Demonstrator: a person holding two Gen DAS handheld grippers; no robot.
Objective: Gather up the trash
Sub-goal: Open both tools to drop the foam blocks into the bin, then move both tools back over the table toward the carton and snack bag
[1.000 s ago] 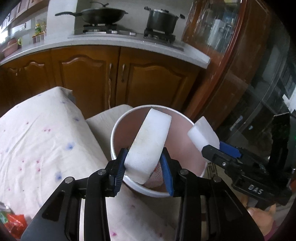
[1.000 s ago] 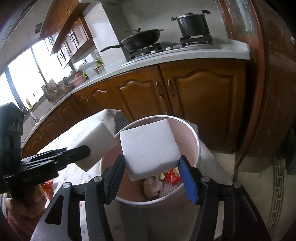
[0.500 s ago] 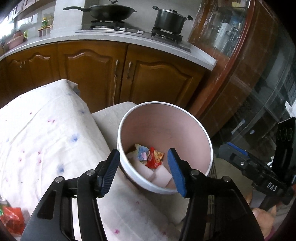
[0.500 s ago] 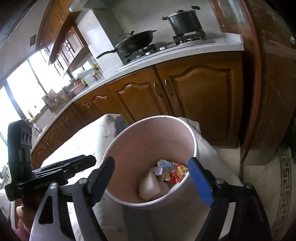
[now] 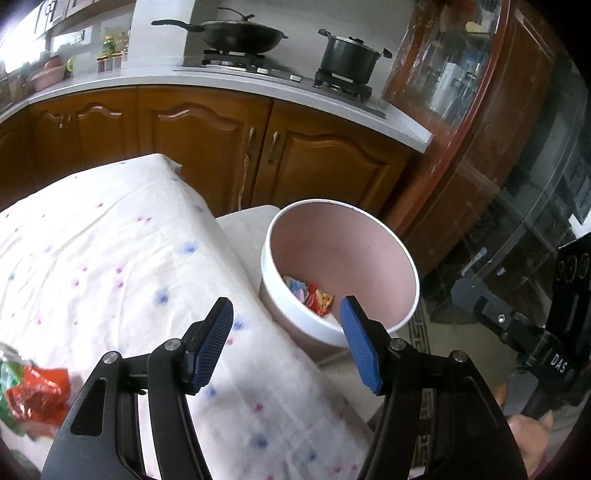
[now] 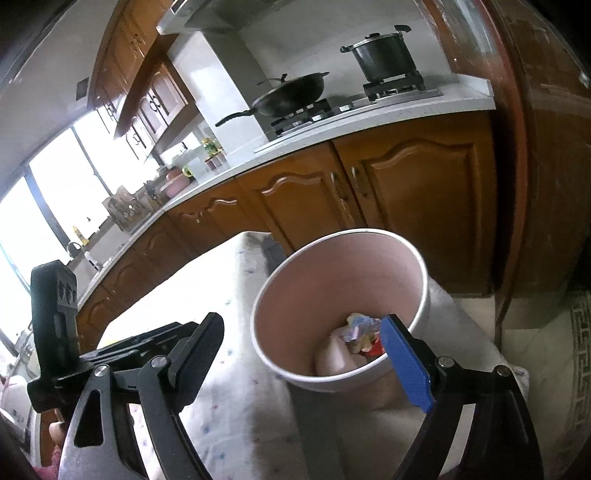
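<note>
A pink bin with a white rim (image 5: 332,202) (image 6: 334,280) stands just past the table's edge. Colourful wrappers (image 5: 317,297) (image 6: 361,325) lie at its bottom, beside a white foam block (image 6: 332,355). My left gripper (image 5: 285,306) hovers over the table edge next to the bin, jaws still opening and nothing between them. My right gripper (image 6: 303,320) is open wide and empty, its blue finger over the bin's near rim. A crumpled red wrapper (image 5: 37,395) lies on the tablecloth at the lower left.
A white tablecloth with coloured dots (image 5: 110,258) covers the table. Wooden cabinets (image 5: 207,147) and a counter with a wok (image 5: 240,35) and a pot (image 5: 349,57) run behind it. A glass-fronted wooden cabinet (image 5: 480,110) stands on the right. A hand (image 5: 524,428) grips the right tool.
A second ago each gripper held a white foam block over the bin. Both jaws opened and the blocks dropped inside. The left gripper has since drawn back over the table.
</note>
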